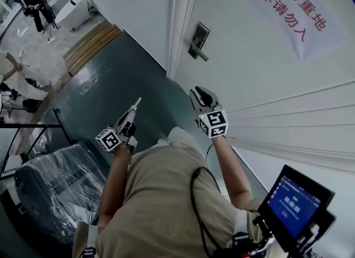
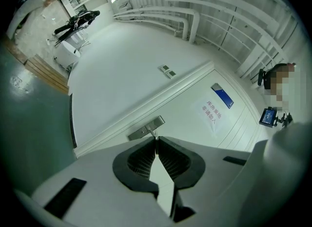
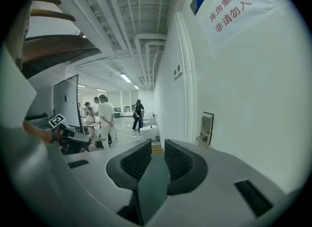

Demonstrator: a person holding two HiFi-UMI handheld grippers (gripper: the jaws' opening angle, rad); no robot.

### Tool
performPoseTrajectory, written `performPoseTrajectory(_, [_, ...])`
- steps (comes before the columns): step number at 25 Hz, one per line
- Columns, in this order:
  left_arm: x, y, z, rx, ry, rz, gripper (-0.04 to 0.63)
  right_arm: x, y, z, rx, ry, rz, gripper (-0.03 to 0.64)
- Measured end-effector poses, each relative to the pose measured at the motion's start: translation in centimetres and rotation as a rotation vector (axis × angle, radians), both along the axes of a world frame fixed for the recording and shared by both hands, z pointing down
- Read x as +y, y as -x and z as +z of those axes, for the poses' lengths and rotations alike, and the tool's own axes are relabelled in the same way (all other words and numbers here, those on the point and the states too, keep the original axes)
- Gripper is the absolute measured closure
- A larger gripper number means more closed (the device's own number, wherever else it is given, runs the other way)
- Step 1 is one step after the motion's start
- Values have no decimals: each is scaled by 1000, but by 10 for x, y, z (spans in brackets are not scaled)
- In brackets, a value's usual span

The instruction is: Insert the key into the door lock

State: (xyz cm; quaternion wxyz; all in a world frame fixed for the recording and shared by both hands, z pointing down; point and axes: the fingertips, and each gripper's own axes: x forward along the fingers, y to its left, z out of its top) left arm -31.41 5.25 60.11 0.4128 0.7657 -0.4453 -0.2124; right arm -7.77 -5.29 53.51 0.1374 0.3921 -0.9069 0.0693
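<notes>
The door lock [image 1: 198,41], a metal plate with a lever handle, sits on the white door [image 1: 266,74] ahead of both grippers. My left gripper [image 1: 136,103] is shut, and a thin silver key tip [image 2: 155,137] pokes out between its pads, aimed toward the lock plate [image 2: 146,128] but still well short of it. My right gripper [image 1: 201,93] is held close to the door below the lock, open with nothing between its pads [image 3: 138,158]. In the right gripper view the lock plate [image 3: 206,128] stands ahead to the right of the right gripper [image 3: 157,145].
A paper sign with red print [image 1: 292,7] hangs on the door. A plastic-wrapped dark case [image 1: 55,190] stands at lower left, and a small screen [image 1: 297,204] is at lower right. Wooden steps [image 1: 91,43] and people [image 3: 105,118] are further down the corridor.
</notes>
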Motion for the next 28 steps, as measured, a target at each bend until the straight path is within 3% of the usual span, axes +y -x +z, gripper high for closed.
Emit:
performPoseTrajectory(10, [-70,-28,1,-14,26,13,560,-69,-18,7,18,-2,-11,526])
performPoseTrajectory(15, [-87,-22,-5,0,20,17,560,-89,-1,-11,35,-28,-29,526])
performPoseTrajectory(28, [-169,-77,0,18,77,45,560,-160,-28,-8,66,-14,-66,526])
